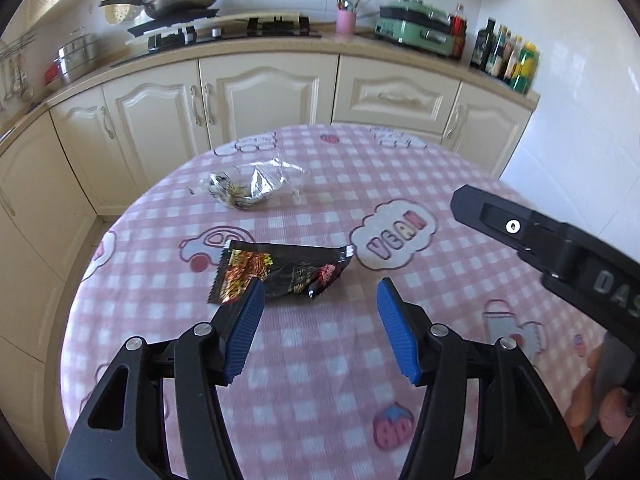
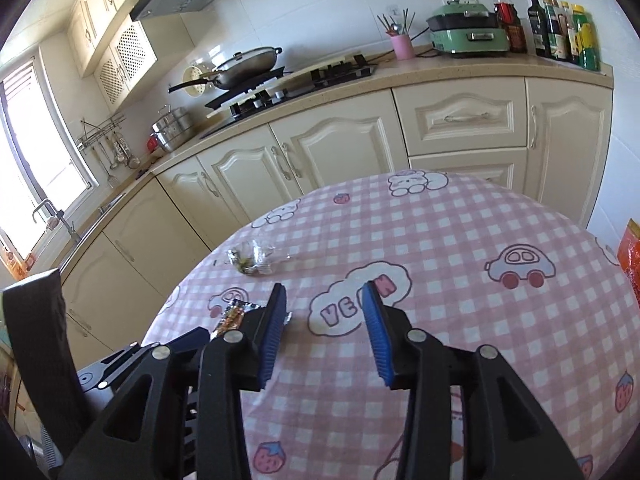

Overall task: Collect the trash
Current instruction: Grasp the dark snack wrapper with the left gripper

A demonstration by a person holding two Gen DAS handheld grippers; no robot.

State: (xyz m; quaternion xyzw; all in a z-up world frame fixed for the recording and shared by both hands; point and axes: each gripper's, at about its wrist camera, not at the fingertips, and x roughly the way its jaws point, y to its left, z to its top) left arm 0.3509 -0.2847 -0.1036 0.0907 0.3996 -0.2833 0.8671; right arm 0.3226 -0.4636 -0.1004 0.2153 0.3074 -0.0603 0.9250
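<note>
A black snack wrapper [image 1: 280,272] with red and gold print lies flat on the pink checked tablecloth [image 1: 320,200]. My left gripper [image 1: 320,292] hovers just short of it, open, nothing between its blue pads. Farther back lies a crumpled clear-and-silver wrapper [image 1: 248,186]. In the right wrist view my right gripper [image 2: 324,296] is open and empty above the cloth; the black wrapper [image 2: 232,314] peeks out behind its left finger, and the crumpled wrapper [image 2: 254,260] lies beyond. The right gripper's black body [image 1: 552,248] shows at the right of the left wrist view.
Cream kitchen cabinets [image 1: 264,92] curve behind the table. The counter holds a hob with a pan [image 1: 180,0], a pink utensil cup [image 1: 346,20], a green cooker [image 1: 416,28] and bottles [image 1: 508,56]. An orange packet [image 2: 630,256] sits at the table's right edge.
</note>
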